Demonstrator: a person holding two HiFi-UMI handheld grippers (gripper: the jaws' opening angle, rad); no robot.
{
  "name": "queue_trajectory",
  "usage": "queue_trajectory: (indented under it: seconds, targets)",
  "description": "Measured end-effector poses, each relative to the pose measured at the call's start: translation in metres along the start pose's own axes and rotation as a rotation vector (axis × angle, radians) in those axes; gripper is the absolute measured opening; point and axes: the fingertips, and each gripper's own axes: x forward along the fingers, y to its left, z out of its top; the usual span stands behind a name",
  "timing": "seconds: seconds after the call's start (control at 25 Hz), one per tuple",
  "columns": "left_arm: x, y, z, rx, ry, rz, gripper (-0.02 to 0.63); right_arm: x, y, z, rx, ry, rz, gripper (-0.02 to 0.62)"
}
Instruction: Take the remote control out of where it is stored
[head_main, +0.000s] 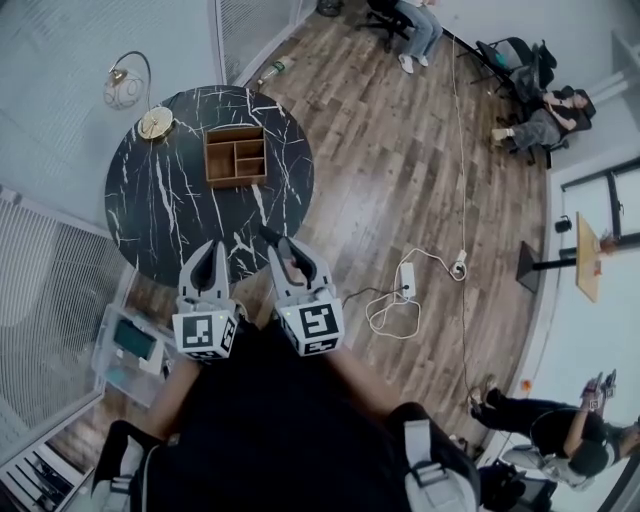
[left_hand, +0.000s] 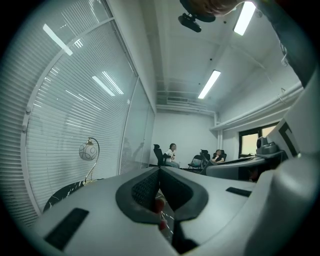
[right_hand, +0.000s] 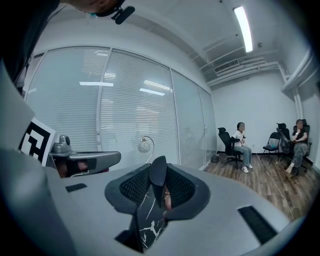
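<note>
Right tongs (head_main: 285, 252) (right_hand: 159, 189) pinch the remote control (head_main: 270, 238) (right_hand: 158, 175), its long axis running out along the jaws toward the table (head_main: 165, 215). Left tongs (head_main: 210, 256) (left_hand: 160, 172) pressed together, empty, just beside. Wooden box (head_main: 236, 129) sits well ahead; the remote looks already out of it.

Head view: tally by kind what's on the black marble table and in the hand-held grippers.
Wooden organiser: 1
Lamp: 1
Remote control, clamped in the right hand-held gripper: 1
Total: 3
</note>
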Motion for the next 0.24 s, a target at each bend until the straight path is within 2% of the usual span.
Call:
queue_trajectory:
  seconds: [0.24]
  targets:
    - [0.0018, 0.0003, -0.0008, -0.008, -0.001, 0.002, 0.008, 0.0015, -0.0013, 0.0026, -0.005, -0.007, -0.004, 0.097]
